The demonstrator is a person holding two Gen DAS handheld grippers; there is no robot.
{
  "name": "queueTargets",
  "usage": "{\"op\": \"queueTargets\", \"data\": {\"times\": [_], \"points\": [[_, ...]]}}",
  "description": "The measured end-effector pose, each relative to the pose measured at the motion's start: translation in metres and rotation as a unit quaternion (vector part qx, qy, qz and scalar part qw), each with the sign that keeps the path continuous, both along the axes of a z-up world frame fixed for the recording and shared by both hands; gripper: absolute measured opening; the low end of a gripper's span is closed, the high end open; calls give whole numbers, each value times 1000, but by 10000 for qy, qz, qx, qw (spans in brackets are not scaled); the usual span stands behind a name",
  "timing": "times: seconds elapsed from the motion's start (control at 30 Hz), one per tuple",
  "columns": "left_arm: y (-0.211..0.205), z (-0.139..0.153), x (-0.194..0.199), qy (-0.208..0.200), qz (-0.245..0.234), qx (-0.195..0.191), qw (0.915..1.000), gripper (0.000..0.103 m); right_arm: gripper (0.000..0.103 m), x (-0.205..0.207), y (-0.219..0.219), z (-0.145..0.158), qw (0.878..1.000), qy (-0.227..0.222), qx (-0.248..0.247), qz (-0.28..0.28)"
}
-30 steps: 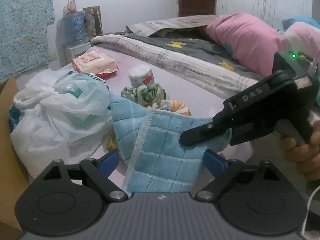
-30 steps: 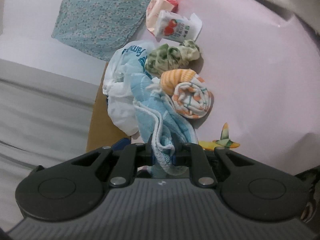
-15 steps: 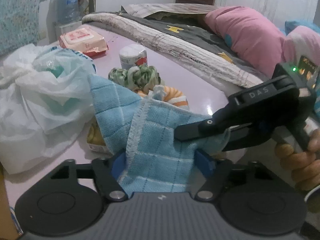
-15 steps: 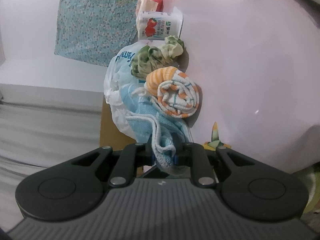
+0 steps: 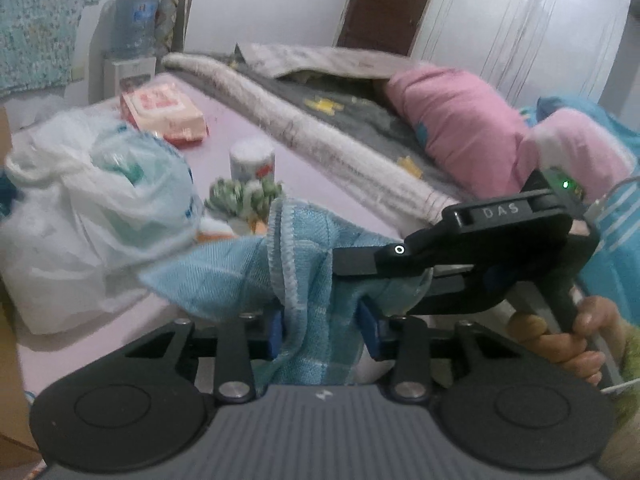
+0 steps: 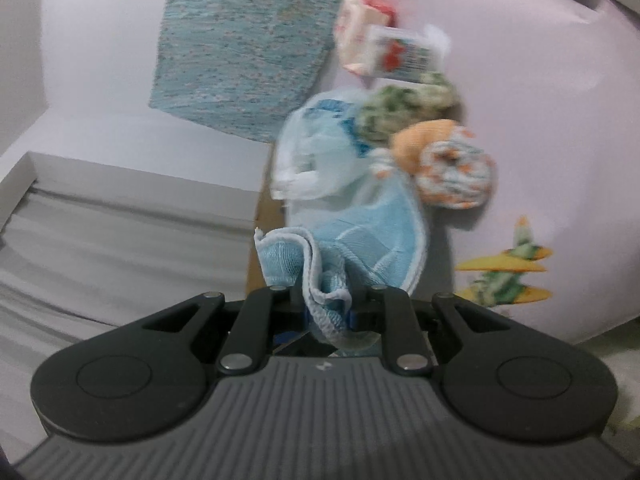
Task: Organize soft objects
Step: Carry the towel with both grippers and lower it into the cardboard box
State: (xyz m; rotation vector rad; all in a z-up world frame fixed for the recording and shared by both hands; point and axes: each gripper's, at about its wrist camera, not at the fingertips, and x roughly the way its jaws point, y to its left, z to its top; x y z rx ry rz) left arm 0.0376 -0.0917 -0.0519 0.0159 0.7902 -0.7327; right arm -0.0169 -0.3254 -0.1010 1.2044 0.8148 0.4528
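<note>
Now, left gripper point(image 5: 320, 328): jaws just closed onto blue towel point(image 5: 316, 280).
Right gripper point(image 6: 326, 312): clamped on the towel's other edge, beside the left gripper.

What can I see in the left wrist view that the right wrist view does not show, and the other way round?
Only the left wrist view shows the right gripper from outside, the hand holding it, and the pink pillow. Only the right wrist view shows the yellow and green toy. Both show the blue cloth, pinched by both grippers, and the white plastic bag.
</note>
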Motion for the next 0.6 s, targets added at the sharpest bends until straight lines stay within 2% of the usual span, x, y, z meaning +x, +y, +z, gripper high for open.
{"op": "queueTargets", "data": {"times": [0.17,0.33,0.6], "points": [[24,29,-6,-157,196,-306,9992,36,16,8,20,31,9991,-399,-50,127],[62,62,-13,-395,554,-622,9957,34,17,29,54,76,9940,-935,-236,512],[139,110,-12,-770,1484,-942,9814,33,18,88,138,141,9772,-1549,-490,1370]]}}
